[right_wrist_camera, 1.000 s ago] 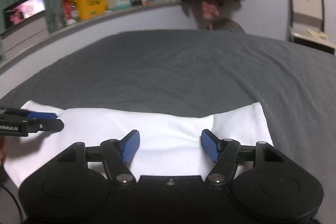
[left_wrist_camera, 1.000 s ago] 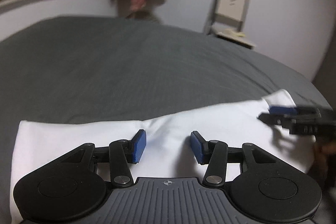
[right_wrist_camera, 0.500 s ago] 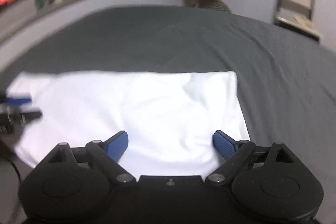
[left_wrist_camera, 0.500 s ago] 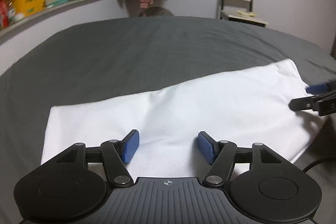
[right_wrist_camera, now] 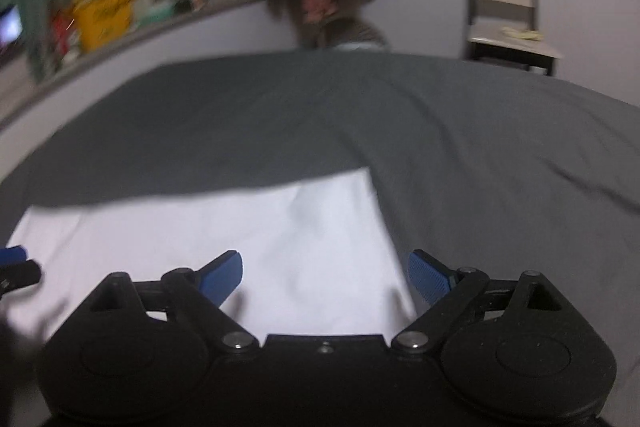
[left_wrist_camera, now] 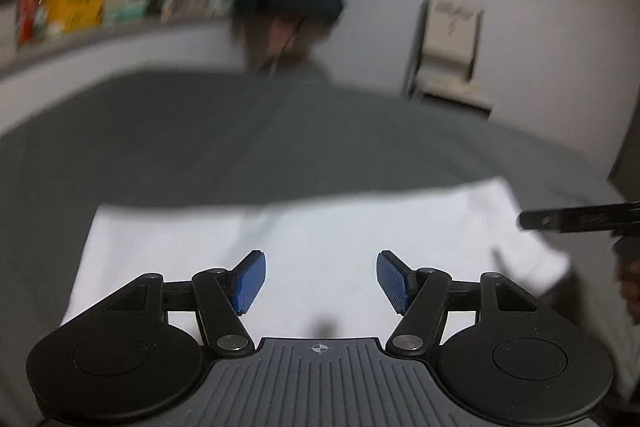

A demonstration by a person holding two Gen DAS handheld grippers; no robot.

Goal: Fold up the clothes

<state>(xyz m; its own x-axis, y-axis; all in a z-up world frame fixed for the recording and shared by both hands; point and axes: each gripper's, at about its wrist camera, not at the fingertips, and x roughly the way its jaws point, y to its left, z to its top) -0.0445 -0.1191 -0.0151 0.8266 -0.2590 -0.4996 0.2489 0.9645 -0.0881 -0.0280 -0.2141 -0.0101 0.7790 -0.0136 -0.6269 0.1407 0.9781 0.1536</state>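
Lying flat on the dark grey bed sheet [right_wrist_camera: 400, 115], the folded white cloth rectangle [left_wrist_camera: 320, 235] is sitting just beyond both pairs of fingers, gripped by neither. The left gripper [left_wrist_camera: 318, 281] is holding its blue ribbed fingers [left_wrist_camera: 249, 281] apart over smooth fabric; the right gripper [right_wrist_camera: 324, 275] is standing wide, straddling the cloth's right edge.

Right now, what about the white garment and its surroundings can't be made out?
- White garment, left wrist view: near edge hidden behind the left hand-held gripper; its type is unreadable.
- Right wrist view: near edge hidden behind the right hand-held gripper.
- Shelf clutter: motion-blurred, labels illegible.
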